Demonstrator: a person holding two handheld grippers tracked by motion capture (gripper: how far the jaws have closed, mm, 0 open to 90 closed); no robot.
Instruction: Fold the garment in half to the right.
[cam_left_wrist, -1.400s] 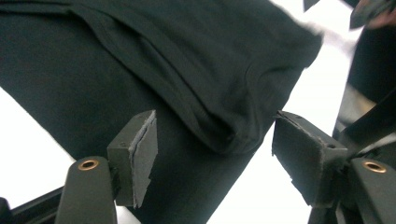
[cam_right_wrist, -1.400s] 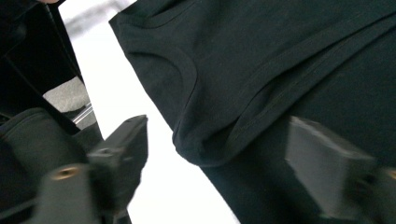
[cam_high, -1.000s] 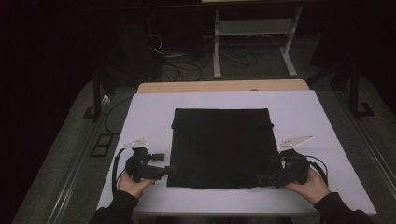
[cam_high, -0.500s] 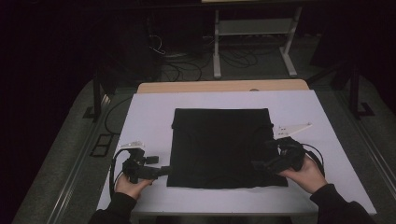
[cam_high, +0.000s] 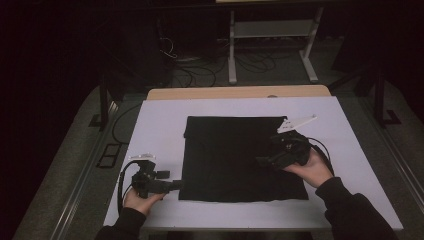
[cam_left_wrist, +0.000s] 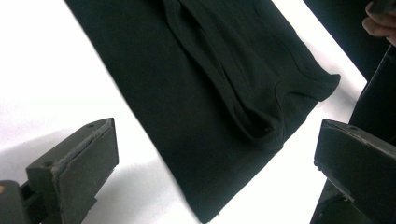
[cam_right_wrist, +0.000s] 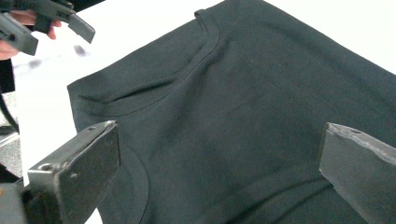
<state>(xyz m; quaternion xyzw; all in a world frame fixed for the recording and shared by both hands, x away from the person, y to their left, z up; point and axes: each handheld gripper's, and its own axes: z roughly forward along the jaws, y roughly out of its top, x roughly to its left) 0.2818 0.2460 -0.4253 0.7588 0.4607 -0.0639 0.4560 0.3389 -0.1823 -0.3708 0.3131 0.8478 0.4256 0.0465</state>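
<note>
Both pairs of jaws are spread wide, gripping nothing. The left gripper (cam_high: 172, 186) sits on the table just off the near left corner of the folded black fabric garment (cam_high: 235, 155), tips almost at its edge. The right gripper (cam_high: 264, 161) hovers over the garment's right half, jaws pointing inward across the cloth. The garment lies flat, squared, in the middle of the white table top (cam_high: 160, 130), ribbed neckline (cam_right_wrist: 205, 51) folded in. Beyond the table: dark floor, tangled cables (cam_high: 200, 70), a pale metal stand (cam_high: 270, 40). Whether the right jaws touch the cloth is hard to judge.
</note>
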